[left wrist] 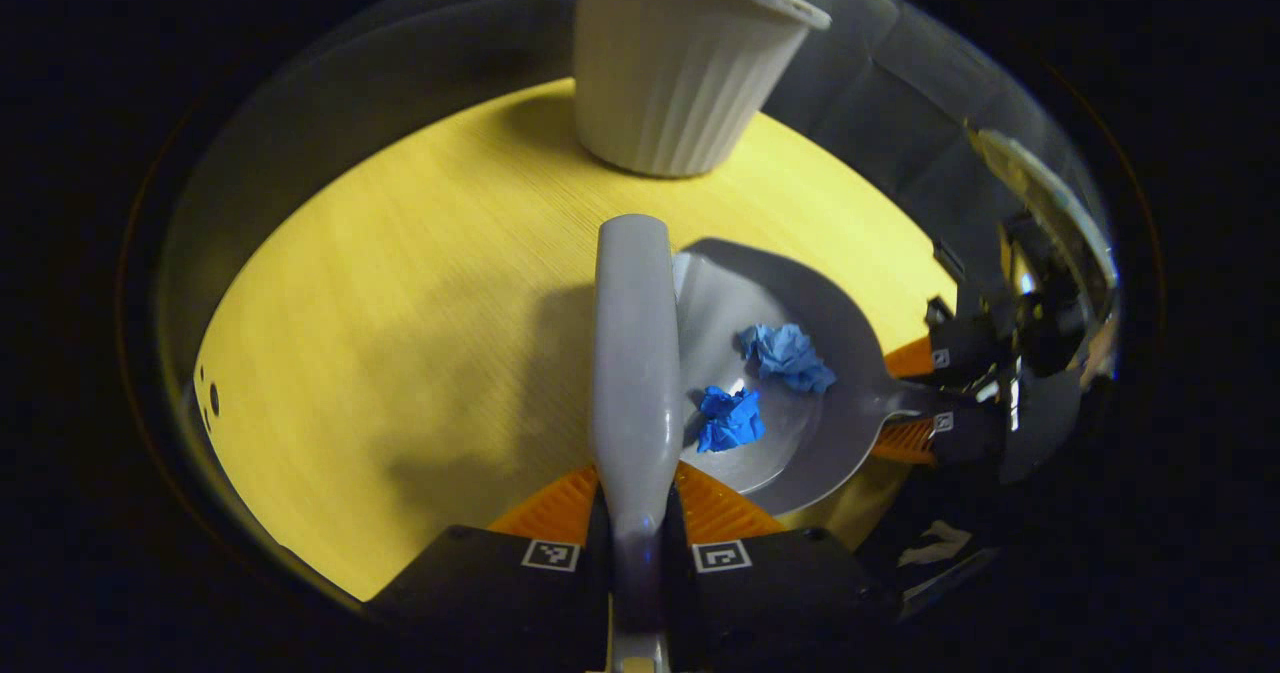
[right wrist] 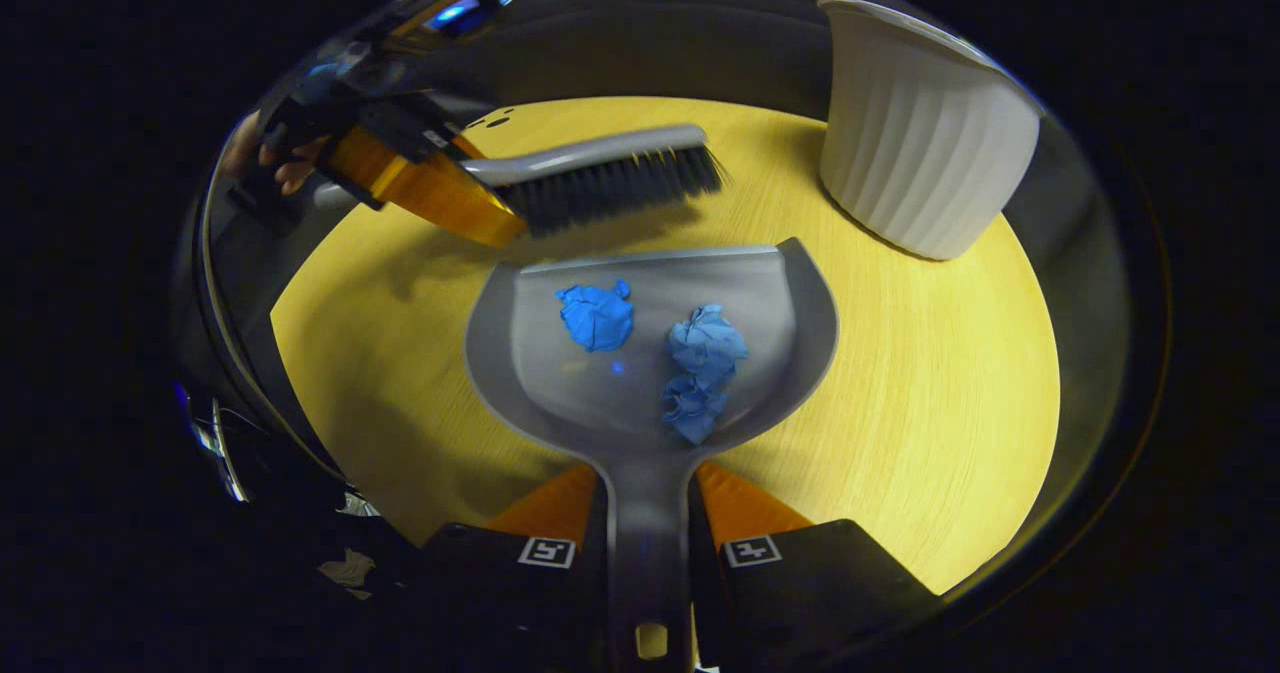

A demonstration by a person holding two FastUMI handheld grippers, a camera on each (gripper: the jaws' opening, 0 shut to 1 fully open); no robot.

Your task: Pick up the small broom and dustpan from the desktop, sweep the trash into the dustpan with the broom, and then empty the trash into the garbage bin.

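My left gripper (left wrist: 634,525) is shut on the handle of the small grey broom (left wrist: 632,363), which points forward over the yellow round table. From the right gripper view the broom (right wrist: 600,178) shows its black bristles hanging just beyond the dustpan's front lip. My right gripper (right wrist: 648,523) is shut on the handle of the grey dustpan (right wrist: 770,303), which lies flat on the table. Two crumpled blue paper balls (right wrist: 596,315) (right wrist: 702,363) sit inside the pan. In the left gripper view the dustpan (left wrist: 830,423) with the blue paper (left wrist: 786,353) lies right of the broom.
A white ribbed garbage bin (left wrist: 680,63) stands upright at the far side of the table (left wrist: 400,303); in the right gripper view the bin (right wrist: 920,153) is at the upper right. Black booth cloth surrounds the table. A hand (right wrist: 290,163) holds the left gripper.
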